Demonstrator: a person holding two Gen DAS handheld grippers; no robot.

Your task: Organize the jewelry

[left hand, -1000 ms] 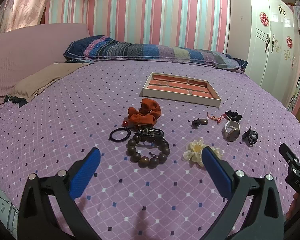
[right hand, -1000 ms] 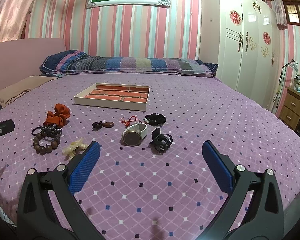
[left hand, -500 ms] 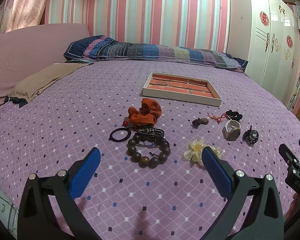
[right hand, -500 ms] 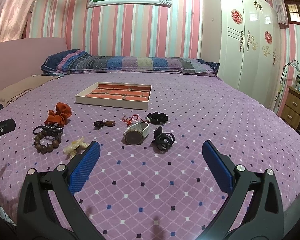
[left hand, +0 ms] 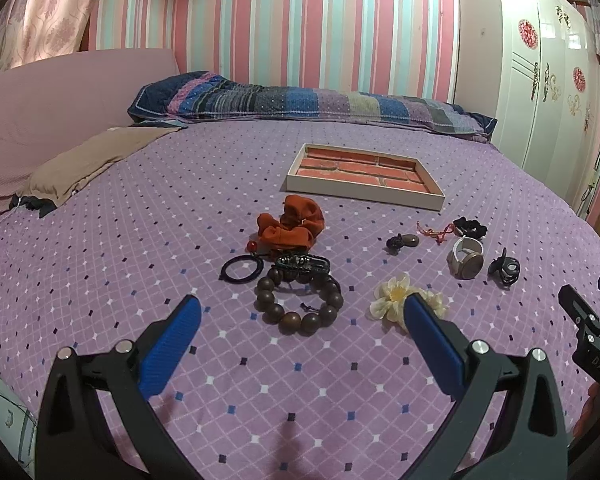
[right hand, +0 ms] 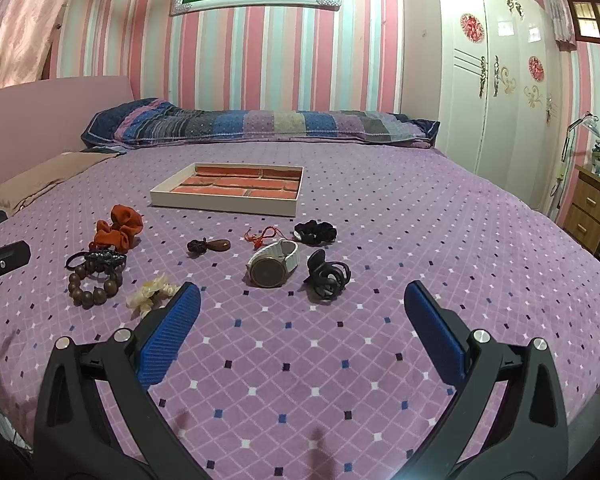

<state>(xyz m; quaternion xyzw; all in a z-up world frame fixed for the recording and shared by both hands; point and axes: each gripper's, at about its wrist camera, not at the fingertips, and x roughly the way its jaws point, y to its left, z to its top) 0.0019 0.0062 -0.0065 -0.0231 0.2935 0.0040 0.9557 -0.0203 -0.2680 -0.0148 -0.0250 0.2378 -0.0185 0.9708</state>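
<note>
My left gripper spread wide, holding nothing, brown wooden bead bracelet just beyond its tips, my right gripper likewise agape, white-strapped round watch ahead, "DAS" on its body, brick-patterned shallow tray farthest, purple bedspread.

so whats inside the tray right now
Nothing that shows: the tray shows only its red brick-pattern lining, and the jewelry still lies on the bedspread in front of it. The strip just behind its near wall is hidden.
</note>
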